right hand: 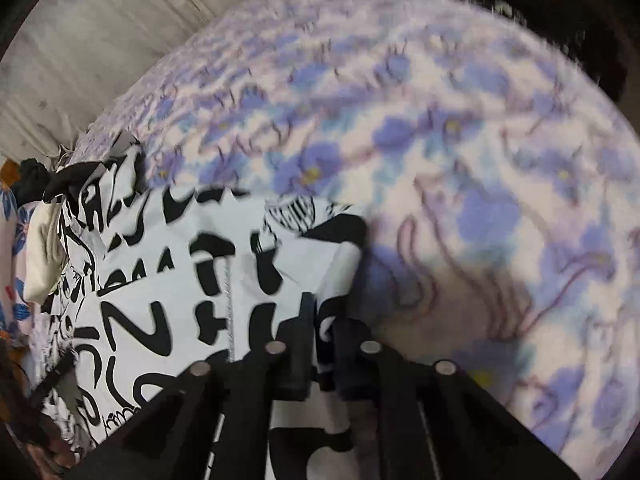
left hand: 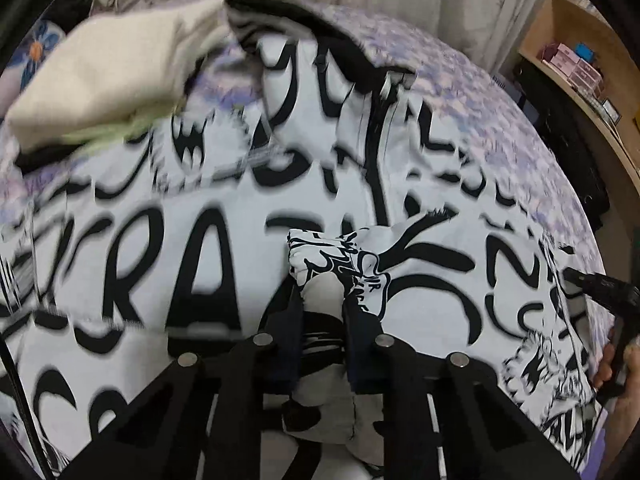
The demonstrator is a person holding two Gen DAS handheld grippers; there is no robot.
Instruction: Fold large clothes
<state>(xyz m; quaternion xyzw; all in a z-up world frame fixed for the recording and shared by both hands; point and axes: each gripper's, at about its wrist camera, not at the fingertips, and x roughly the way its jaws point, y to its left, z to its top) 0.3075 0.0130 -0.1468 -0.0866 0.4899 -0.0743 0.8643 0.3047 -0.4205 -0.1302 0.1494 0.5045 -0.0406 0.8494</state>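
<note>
The big white garment (left hand: 224, 240) is covered all over in black graffiti lettering; just ahead and to the left of the left tongs (left hand: 324, 280) the large letters "RA" stand out, part of a longer word too smeared to finish, and more letters run off on every side that I cannot make out. The bunched fold caught in those tongs carries smaller print, where something like "UR" shows but no more. The left tongs are clenched on that bunch of printed cloth, the fabric pinched between the two dark fingers (left hand: 360, 316) and puffing up above them. The right tongs (right hand: 324, 328) are likewise closed tight, gripping the garment's edge where it ends against the bed; a strip of the printed cloth sits squeezed between them, with a zip running up the fabric just to their left. The garment lies spread on a bedspread (right hand: 480, 160) of purple and blue flowers, which fills everything ahead and to the right of the right tongs. Beyond the left tongs, far off to the left, a cream folded cloth (left hand: 108, 68) rests on the bed by the garment's top, and far right stands a wooden shelf (left hand: 580, 64) with small boxes, their labels unreadable.
</note>
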